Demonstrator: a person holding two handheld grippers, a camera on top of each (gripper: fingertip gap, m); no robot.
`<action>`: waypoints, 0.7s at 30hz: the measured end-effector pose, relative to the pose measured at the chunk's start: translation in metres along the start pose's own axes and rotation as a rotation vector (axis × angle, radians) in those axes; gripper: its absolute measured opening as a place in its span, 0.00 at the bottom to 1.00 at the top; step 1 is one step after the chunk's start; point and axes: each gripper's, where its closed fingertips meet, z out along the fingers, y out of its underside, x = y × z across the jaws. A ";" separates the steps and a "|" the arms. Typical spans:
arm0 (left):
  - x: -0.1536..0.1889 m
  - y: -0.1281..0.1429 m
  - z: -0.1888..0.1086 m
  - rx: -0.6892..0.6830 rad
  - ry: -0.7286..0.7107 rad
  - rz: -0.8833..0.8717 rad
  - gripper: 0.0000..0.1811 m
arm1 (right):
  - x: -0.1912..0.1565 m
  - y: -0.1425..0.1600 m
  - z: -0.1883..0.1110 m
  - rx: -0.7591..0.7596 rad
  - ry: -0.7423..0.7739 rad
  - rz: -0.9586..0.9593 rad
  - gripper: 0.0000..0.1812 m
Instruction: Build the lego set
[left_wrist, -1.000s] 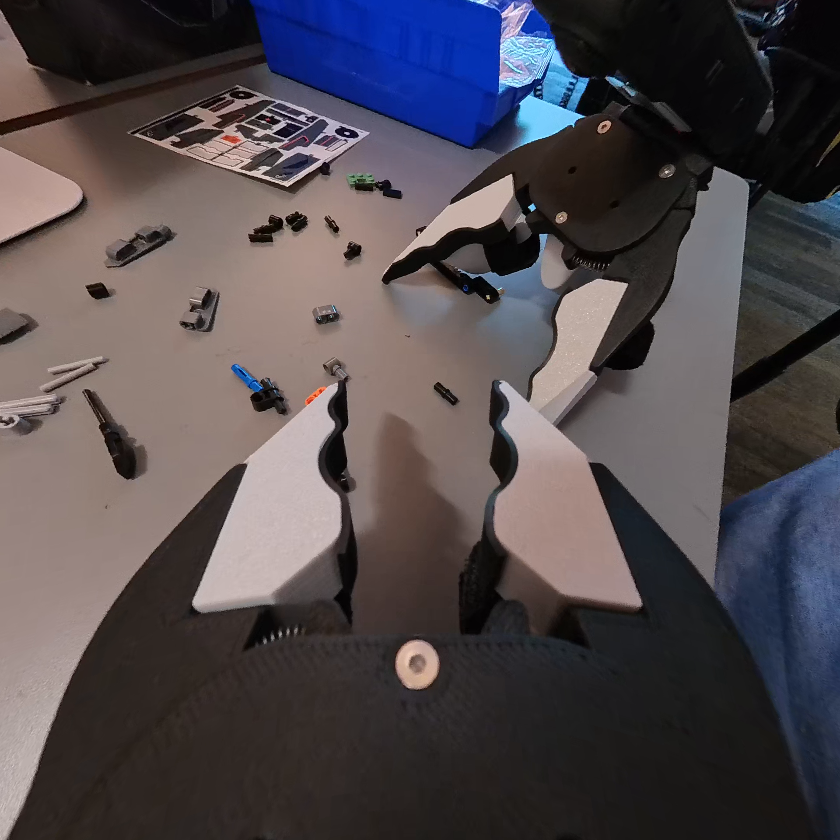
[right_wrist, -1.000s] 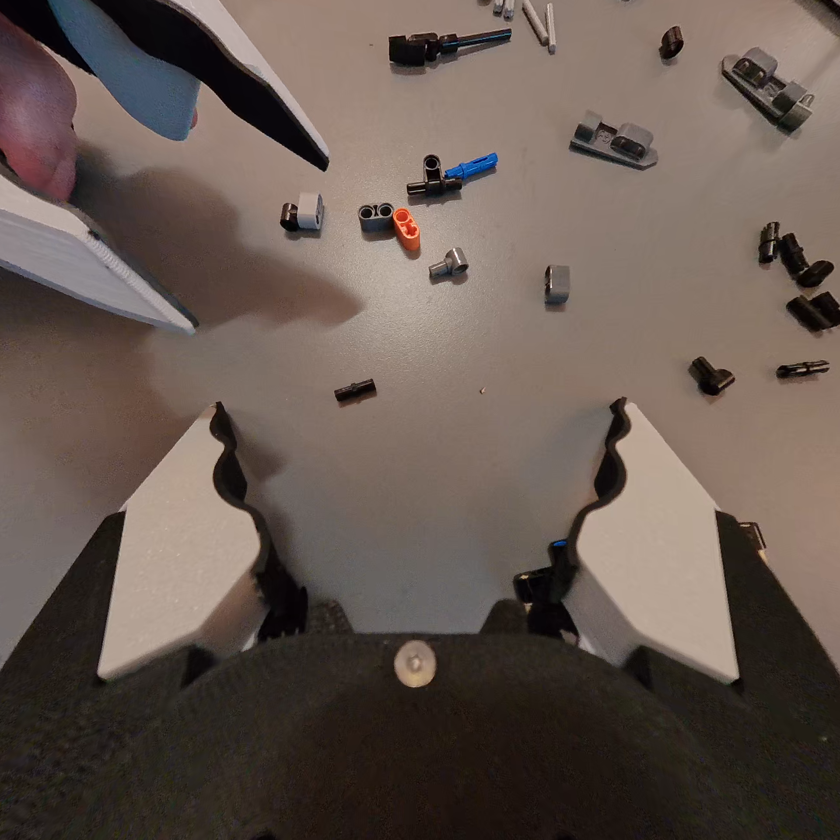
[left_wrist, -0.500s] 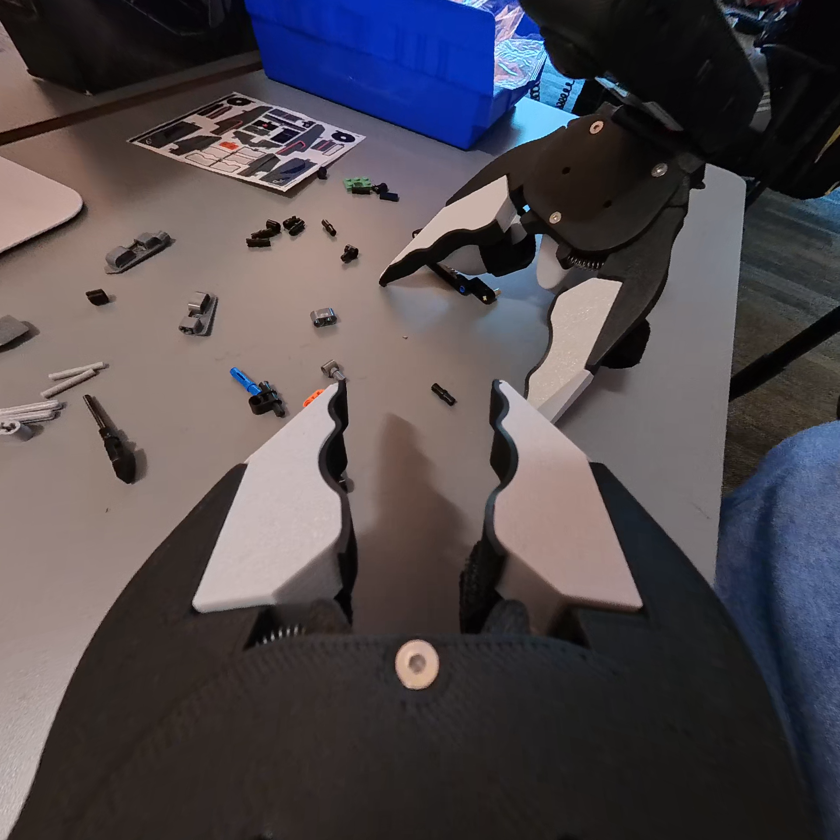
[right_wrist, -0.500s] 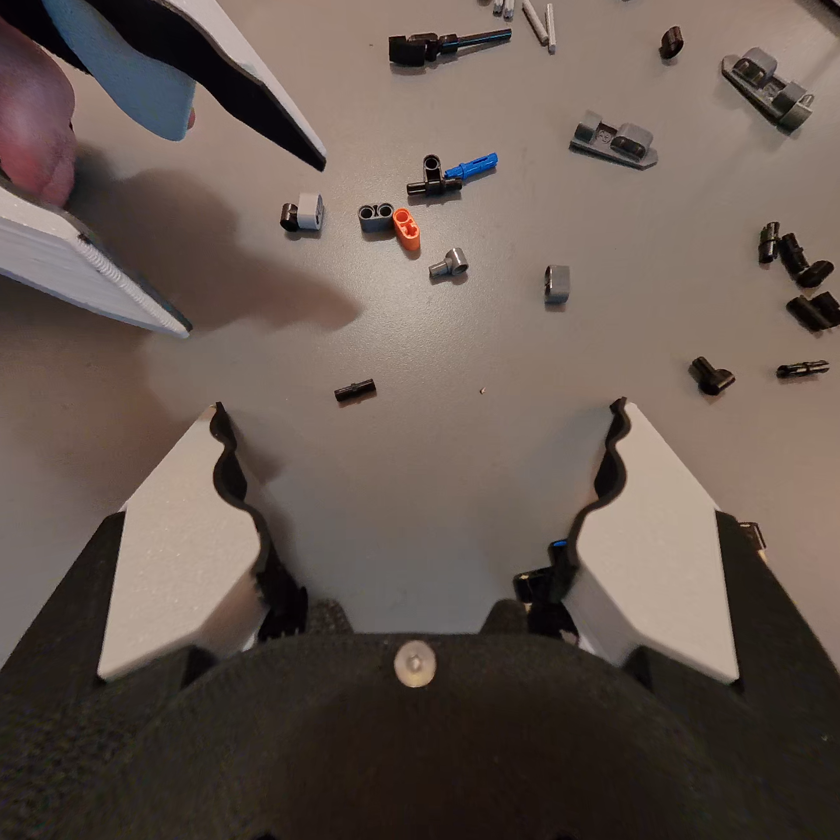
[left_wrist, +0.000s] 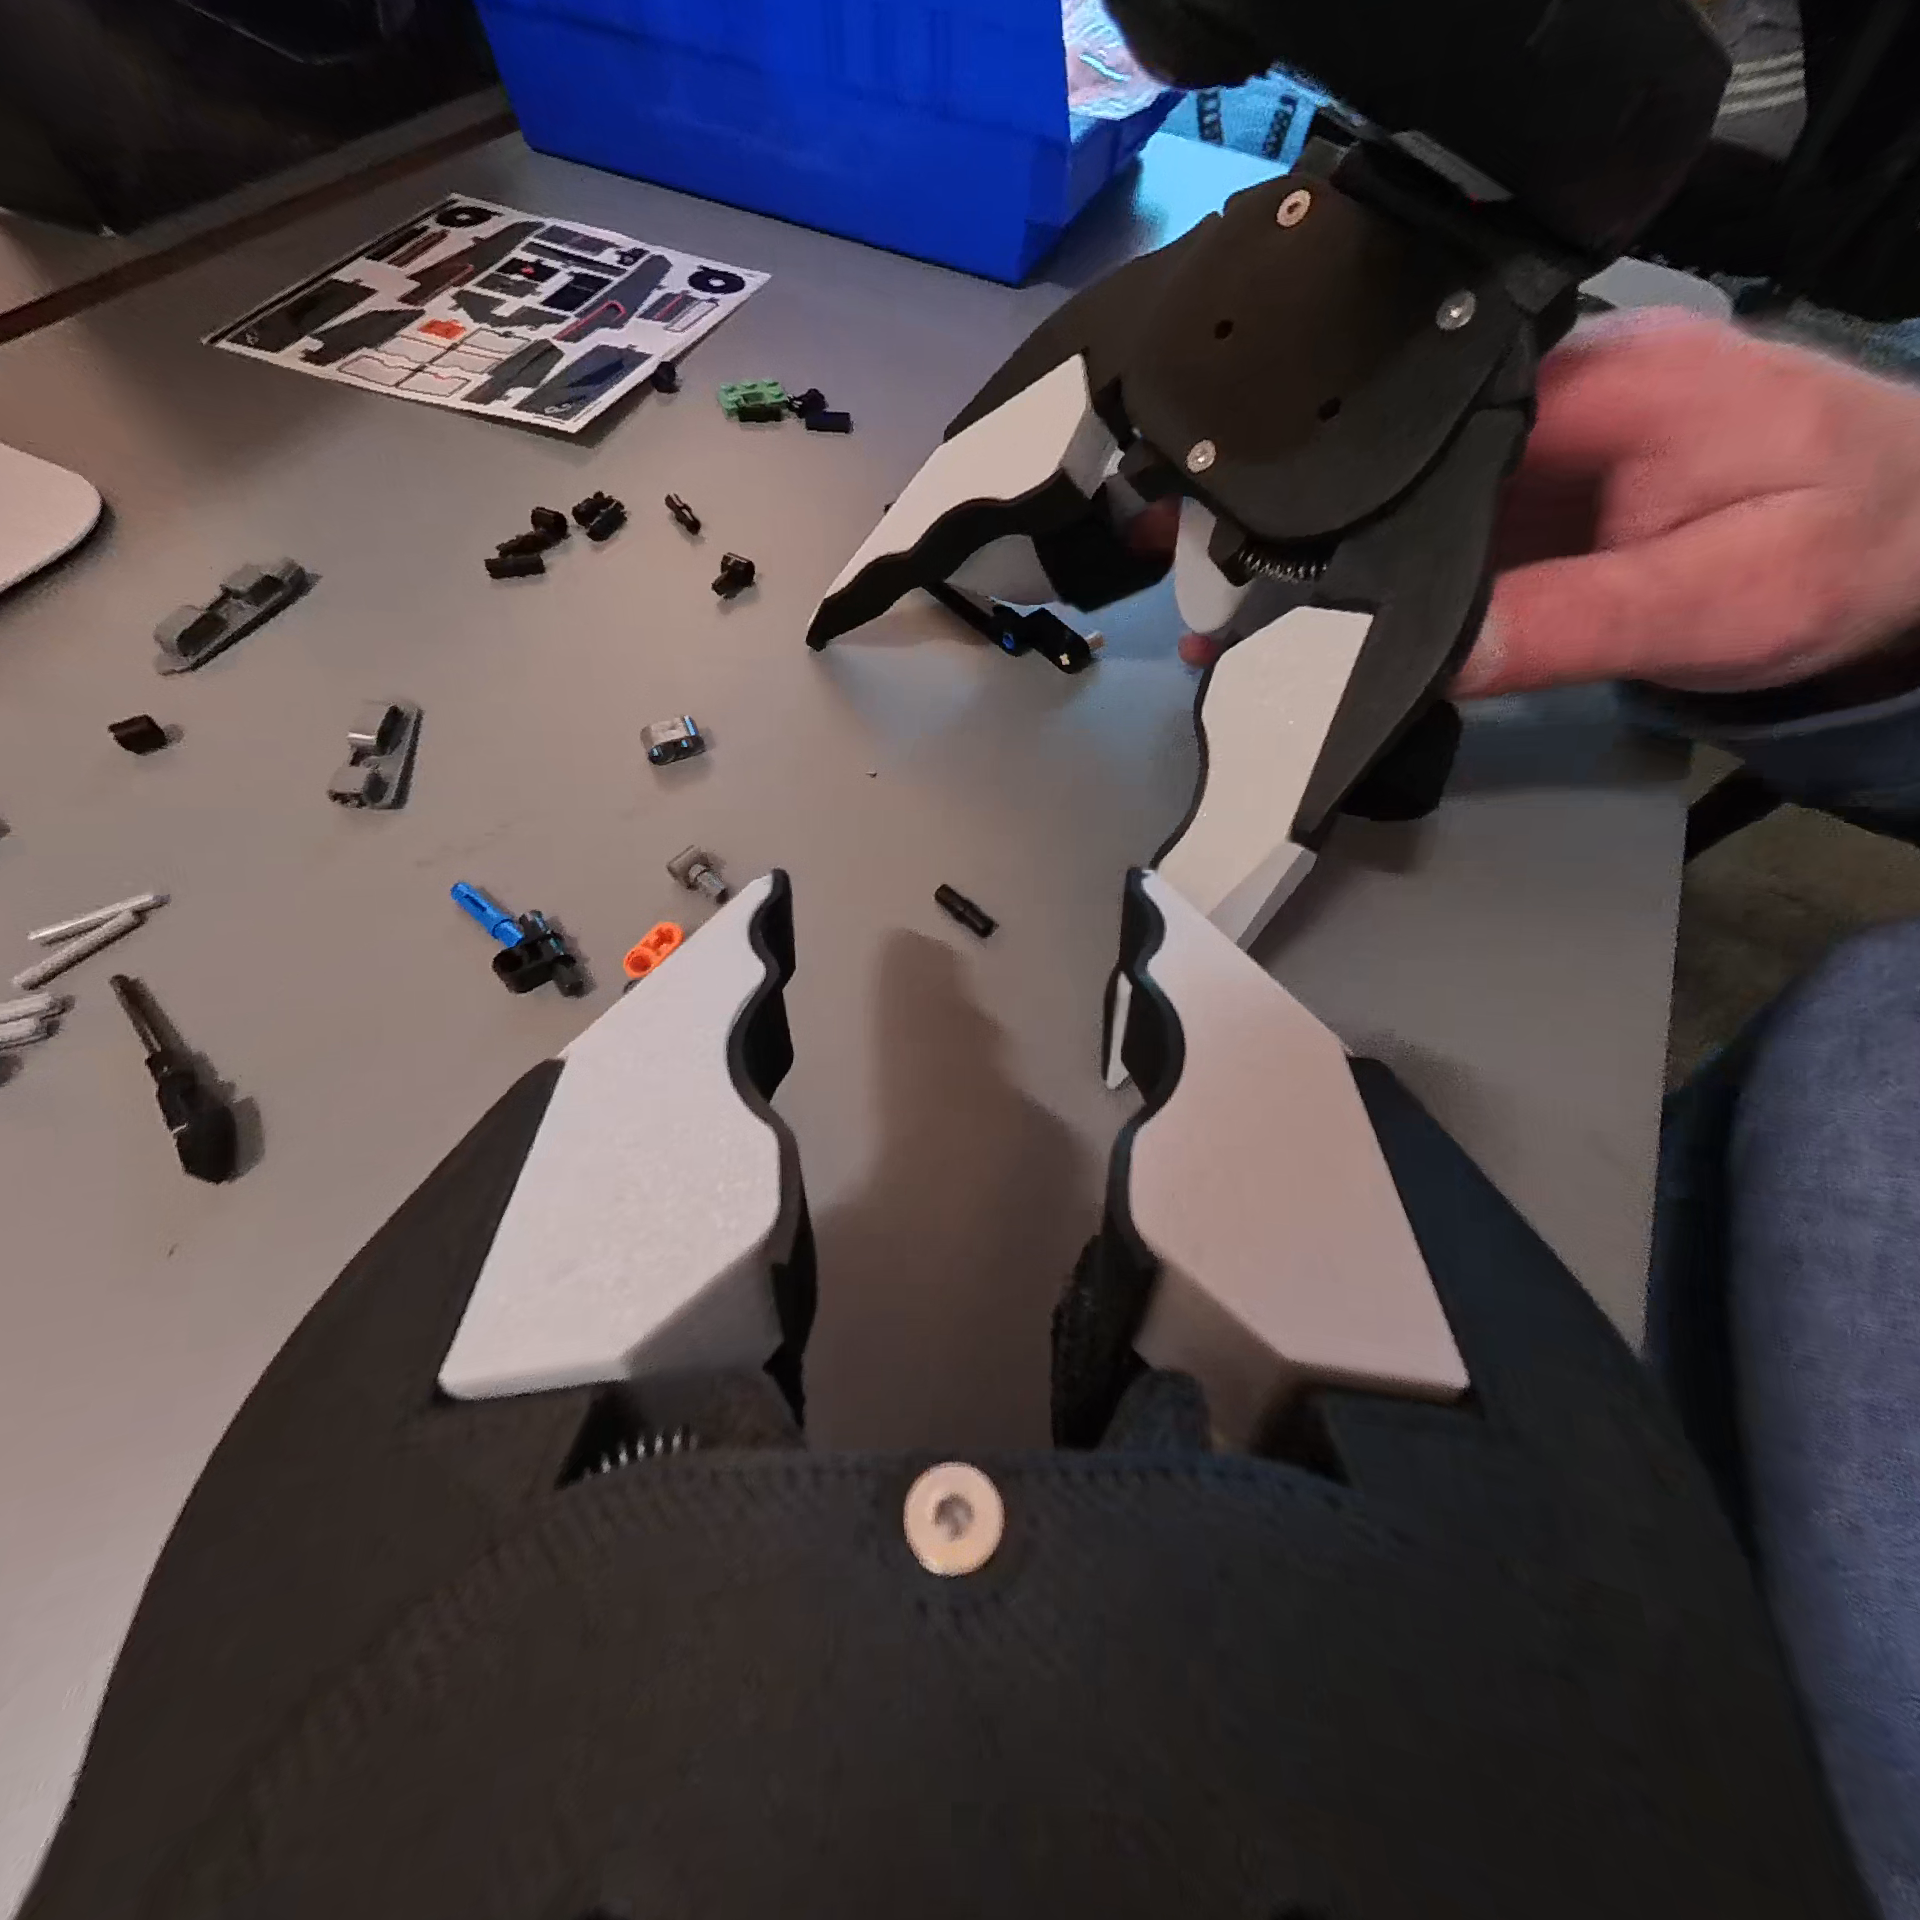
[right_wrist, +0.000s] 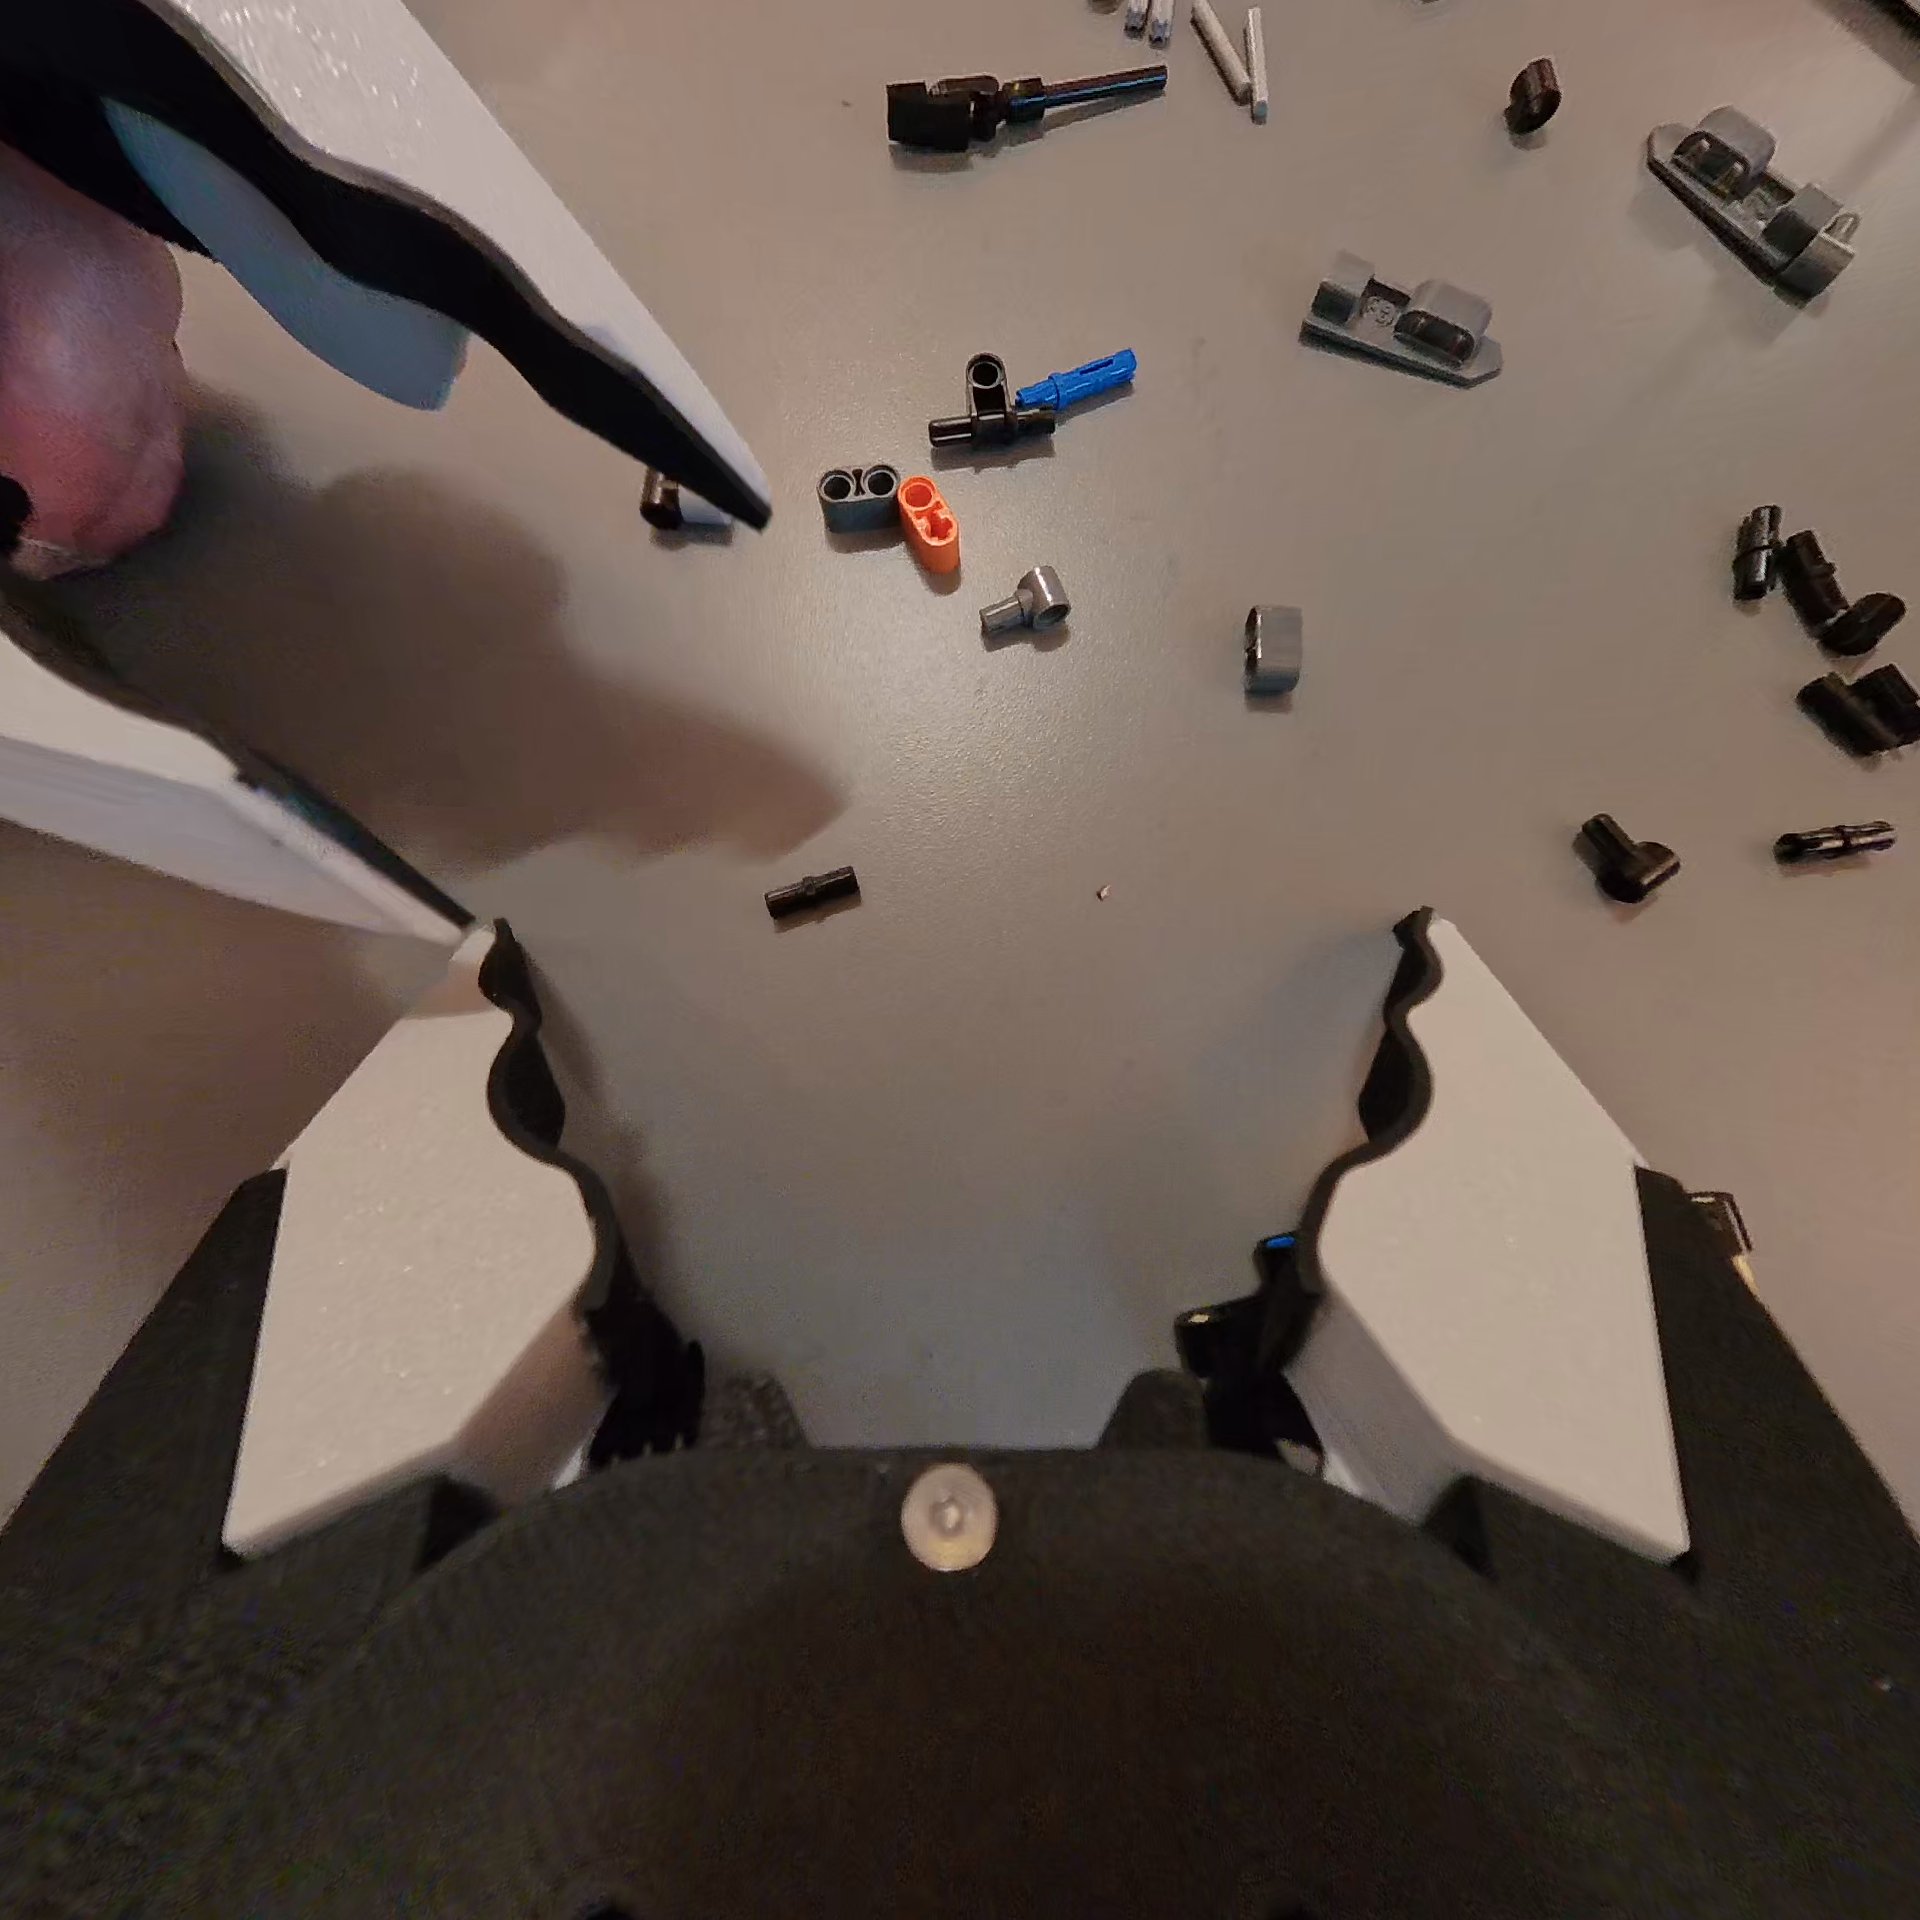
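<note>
Grey surface (right_wrist: 1039, 1091) holds loose parts; both grippers, left gripper (left_wrist: 956, 894) and right gripper (right_wrist: 956, 935), gape empty: centre the black pin (right_wrist: 812, 891) before squeezing.

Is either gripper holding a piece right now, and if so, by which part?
Nothing is held. The left gripper and the right gripper are both open, with only bare table between their fingers. The black pin lies loose.

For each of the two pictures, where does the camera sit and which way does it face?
Left wrist view: behind the open left gripper, looking slantwise across the table; the right gripper, a hand and a denim-clad leg show.
Right wrist view: behind the open right gripper, looking almost straight down; left gripper intrudes.
Shared: black pin, orange piece.
</note>
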 end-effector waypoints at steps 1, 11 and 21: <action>0.002 0.000 0.002 -0.003 0.007 0.003 0.34 | 0.000 0.000 0.000 0.000 0.001 0.001 0.85; 0.005 -0.006 0.006 0.020 0.028 -0.018 0.34 | 0.001 -0.002 0.001 -0.013 0.006 0.009 0.84; -0.013 -0.019 -0.010 0.076 -0.016 -0.074 0.35 | -0.006 -0.006 -0.036 0.160 -0.223 0.060 0.53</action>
